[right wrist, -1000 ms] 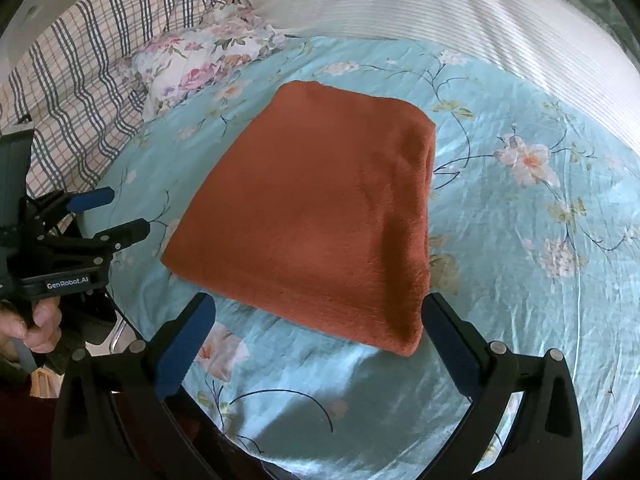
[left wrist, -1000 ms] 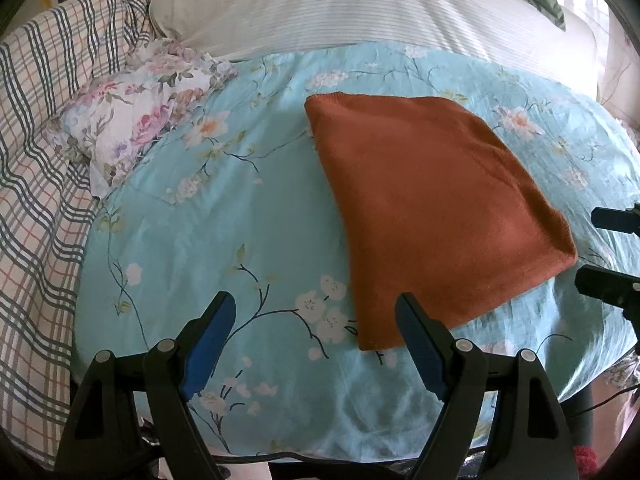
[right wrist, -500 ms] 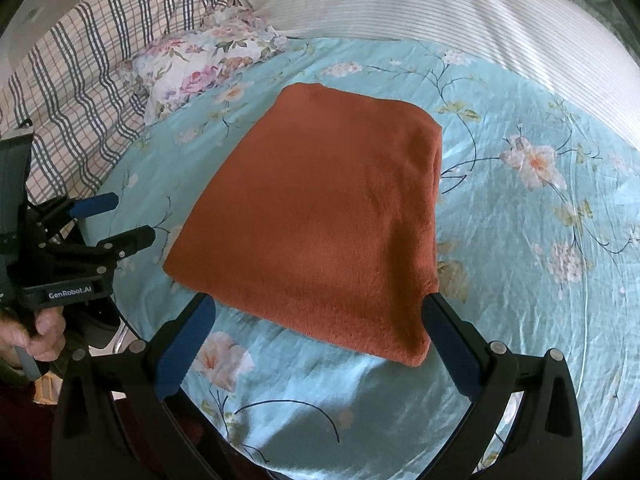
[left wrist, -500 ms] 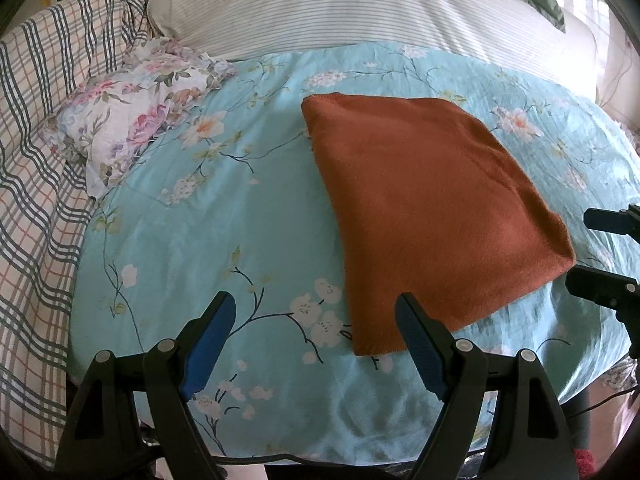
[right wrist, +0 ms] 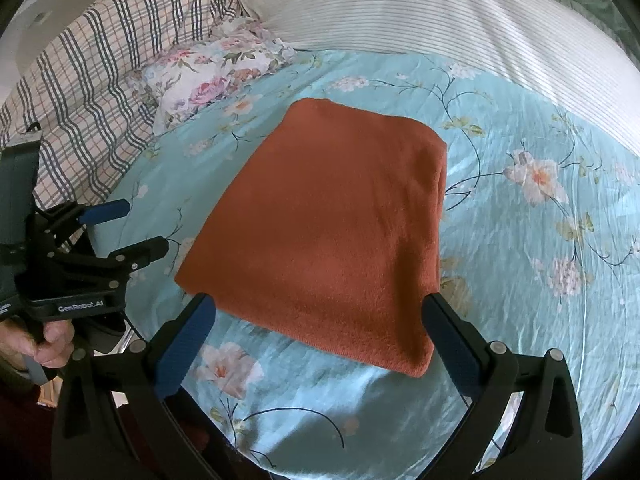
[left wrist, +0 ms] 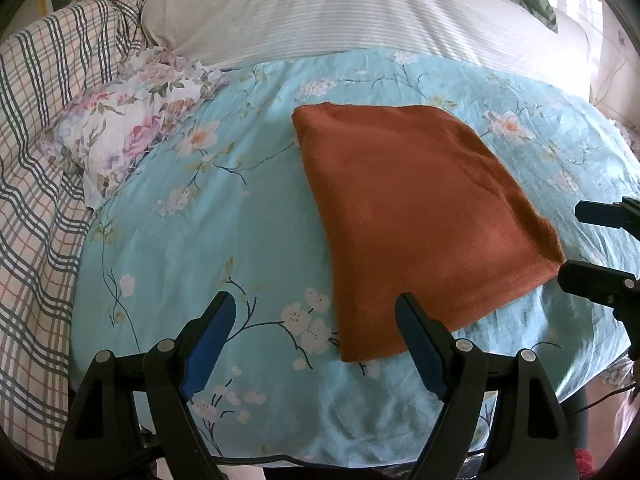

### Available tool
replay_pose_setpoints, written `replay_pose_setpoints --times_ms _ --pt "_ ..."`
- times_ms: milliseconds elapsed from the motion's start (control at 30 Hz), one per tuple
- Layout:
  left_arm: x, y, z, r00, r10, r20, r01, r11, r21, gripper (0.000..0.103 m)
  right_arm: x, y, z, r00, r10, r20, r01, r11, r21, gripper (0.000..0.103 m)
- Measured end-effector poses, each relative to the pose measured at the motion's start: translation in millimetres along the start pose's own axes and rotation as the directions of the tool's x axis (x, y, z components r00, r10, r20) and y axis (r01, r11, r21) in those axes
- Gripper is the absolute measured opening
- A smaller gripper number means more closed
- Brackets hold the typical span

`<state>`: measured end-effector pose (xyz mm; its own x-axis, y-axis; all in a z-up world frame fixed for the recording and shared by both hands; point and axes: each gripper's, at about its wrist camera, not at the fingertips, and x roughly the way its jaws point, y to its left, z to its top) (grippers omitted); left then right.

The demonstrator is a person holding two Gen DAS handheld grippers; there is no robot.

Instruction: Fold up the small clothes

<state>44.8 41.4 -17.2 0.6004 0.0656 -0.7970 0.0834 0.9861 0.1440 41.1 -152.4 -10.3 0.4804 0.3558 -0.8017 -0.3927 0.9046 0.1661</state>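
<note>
In the right wrist view only, a hand (right wrist: 38,350) (on the left gripper (right wrist: 132,228)).

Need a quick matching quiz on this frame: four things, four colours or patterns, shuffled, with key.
Things:
1. folded fuzzy garment
2. bed sheet under the garment
3. crumpled blanket at the far left
4. large pillow at the far end of the bed

Looks:
A. white with fine stripes
B. rust orange
C. plaid check
D. light blue with flowers

Pairs: 1-B, 2-D, 3-C, 4-A
</note>
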Motion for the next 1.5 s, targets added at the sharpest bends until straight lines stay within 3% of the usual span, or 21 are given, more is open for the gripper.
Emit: replay_pose_setpoints --times_ms 1500 --pt "-4 -1 2 1.000 -0.004 0.018 0.004 1.000 0.011 0.082 1 10 1 1.000 0.008 0.001 -0.008 1.000 -0.004 0.103"
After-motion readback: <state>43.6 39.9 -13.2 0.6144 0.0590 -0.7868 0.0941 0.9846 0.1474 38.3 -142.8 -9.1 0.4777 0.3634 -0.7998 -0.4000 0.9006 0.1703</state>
